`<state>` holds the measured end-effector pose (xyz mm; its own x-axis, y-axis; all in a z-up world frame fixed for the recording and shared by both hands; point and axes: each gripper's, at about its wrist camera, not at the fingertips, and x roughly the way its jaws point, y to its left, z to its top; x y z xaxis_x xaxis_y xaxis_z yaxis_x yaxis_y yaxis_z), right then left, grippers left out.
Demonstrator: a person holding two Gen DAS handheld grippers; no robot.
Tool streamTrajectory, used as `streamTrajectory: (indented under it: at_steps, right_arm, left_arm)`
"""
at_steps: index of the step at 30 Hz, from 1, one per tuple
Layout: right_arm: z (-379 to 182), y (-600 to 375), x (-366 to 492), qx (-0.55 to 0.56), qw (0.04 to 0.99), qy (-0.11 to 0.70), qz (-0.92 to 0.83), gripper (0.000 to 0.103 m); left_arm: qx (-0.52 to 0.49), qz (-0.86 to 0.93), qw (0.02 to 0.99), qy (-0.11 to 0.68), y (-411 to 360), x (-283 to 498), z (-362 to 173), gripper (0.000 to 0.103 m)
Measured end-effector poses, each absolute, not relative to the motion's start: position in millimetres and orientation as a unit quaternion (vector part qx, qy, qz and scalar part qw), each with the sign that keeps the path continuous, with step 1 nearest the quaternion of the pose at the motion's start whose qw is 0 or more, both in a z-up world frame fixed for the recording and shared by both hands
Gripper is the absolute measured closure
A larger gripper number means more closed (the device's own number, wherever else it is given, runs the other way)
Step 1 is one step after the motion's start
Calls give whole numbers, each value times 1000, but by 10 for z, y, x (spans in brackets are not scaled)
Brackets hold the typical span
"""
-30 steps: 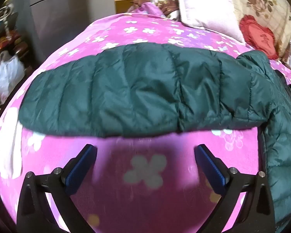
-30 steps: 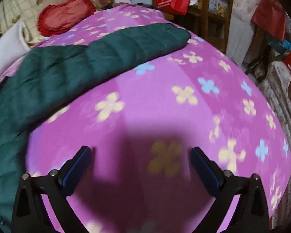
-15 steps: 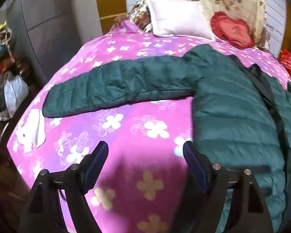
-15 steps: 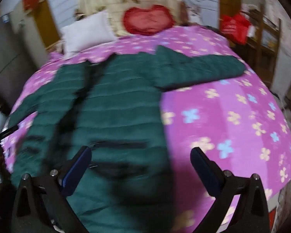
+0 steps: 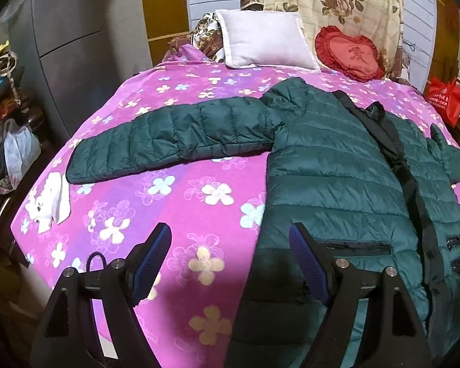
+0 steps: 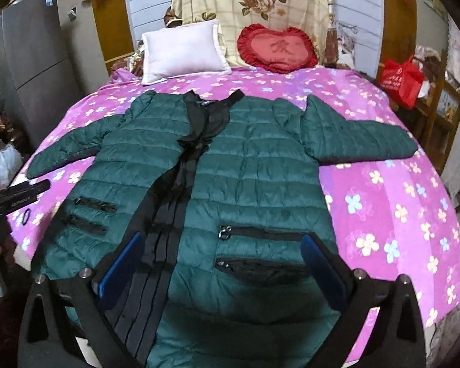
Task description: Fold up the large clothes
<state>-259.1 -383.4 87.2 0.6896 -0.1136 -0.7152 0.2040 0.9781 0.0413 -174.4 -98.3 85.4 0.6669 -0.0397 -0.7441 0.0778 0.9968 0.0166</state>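
Bed: pink floral cover, spreading ahead of and beneath both grippers.

Jacket: dark green, quilted, laid face up and flat on the bed, sleeves stretched out to either side, black front band running down the middle. Directly ahead of and under the right gripper; ahead and to the right of the left gripper, whose right finger overlaps the hem side.

Pillow: white, far ahead of the right gripper, at the head of the bed, beyond the collar.

Cushion: red, heart-shaped, far ahead, just right of the pillow.

Bag: red, far ahead-right, off the bed.

Cloth: white, ahead-left of the left gripper, near the sleeve cuff.

Left gripper: jaws spread wide, holding nothing.

Right gripper: jaws spread wide above the jacket's lower front, holding nothing.
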Motion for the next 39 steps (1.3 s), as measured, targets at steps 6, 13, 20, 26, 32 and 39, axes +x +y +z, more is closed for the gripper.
streamTrajectory:
  at_steps: [6,13,20,26,32,39]
  right_arm:
    - [835,-3851,-2397,68,915,378,-119,0]
    - [823,-3869,-2258,67,918,368,-133,0]
    - [827,-3900,-2151,57,917,369,-139,0]
    - [854,-3981,-2029,55,916,368,-151,0]
    - [888,-4085,-1862,70,915,365,-157,0]
    - [882,-4120,-1685,76,914,366,-157,0]
  left_arm:
    - [25,-45,915,399,-1141,-1802,911,59]
    - [25,-55,917,395,-1294,-1795,971,59]
    - [22,-65,917,394,-1394,-1715,1028,59]
    - [20,-69,913,401,-1472,-1612,1011,59]
    - [13,-75,911,406,-1556,-1513,1012,59]
    - [11,-78,911,404,-1644,-1399,1036,59]
